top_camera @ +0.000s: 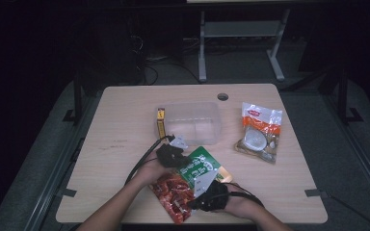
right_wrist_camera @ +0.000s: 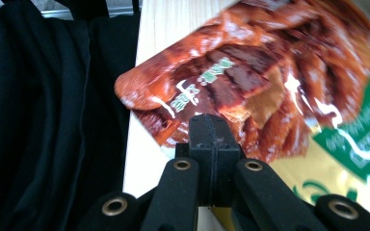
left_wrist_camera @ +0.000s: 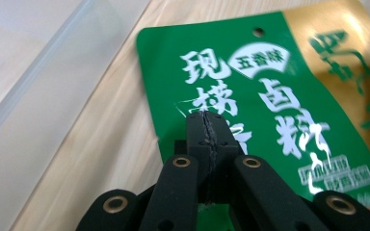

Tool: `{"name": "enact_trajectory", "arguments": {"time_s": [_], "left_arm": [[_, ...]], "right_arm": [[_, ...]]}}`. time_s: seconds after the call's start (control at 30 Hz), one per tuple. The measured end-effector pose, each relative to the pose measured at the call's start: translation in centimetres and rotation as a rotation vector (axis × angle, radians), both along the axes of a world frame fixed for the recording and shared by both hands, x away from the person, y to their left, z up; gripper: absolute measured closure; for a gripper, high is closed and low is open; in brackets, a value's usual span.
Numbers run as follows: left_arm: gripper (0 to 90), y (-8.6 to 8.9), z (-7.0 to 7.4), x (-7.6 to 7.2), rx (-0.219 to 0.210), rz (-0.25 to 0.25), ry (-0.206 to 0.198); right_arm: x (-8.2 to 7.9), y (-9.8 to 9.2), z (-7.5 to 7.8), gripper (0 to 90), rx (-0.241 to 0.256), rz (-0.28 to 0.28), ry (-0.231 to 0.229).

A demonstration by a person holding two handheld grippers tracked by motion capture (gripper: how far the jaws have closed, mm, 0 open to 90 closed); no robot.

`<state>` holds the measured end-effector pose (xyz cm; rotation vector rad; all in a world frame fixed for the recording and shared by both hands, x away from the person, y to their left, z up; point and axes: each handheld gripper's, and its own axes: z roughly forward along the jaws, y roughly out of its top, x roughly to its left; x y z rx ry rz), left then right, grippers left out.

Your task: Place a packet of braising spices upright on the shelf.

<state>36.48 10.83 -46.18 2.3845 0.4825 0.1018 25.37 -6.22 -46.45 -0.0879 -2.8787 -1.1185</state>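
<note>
A flat snack packet (top_camera: 200, 166), green at its far end and red with a meat picture at its near end, is held just above the table's front middle. My left gripper (top_camera: 183, 160) is shut on the packet's green left edge (left_wrist_camera: 270, 96); in the left gripper view its jaws (left_wrist_camera: 207, 118) are pressed together over the white lettering. My right gripper (top_camera: 195, 193) is shut on the red end (right_wrist_camera: 250, 72); in the right gripper view its jaws (right_wrist_camera: 211, 120) clamp the lower edge of the packet.
A clear plastic container (top_camera: 192, 120) stands at the table's centre, with a thin yellow box (top_camera: 160, 122) against its left side. A clear bag with orange print (top_camera: 260, 131) lies to the right. The table's front edge (right_wrist_camera: 144, 57) lies close under the packet, beside dark clothing (right_wrist_camera: 38, 120).
</note>
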Motion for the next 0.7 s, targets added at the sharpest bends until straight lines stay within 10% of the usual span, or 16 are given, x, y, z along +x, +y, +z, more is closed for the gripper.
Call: {"name": "enact_trajectory", "arguments": {"time_s": [0.43,0.7], "left_arm": [[86.6,1.4,2.1,-0.7,-0.069,0.016,-0.002],[56.3,5.0,3.6,-2.6,-0.074,0.067,0.025]], "right_arm": [[0.9,-1.8,1.0,89.9,0.051,-0.088,-0.042],[1.9,-5.3,1.7,58.1,0.073,-0.259,-0.018]]}}
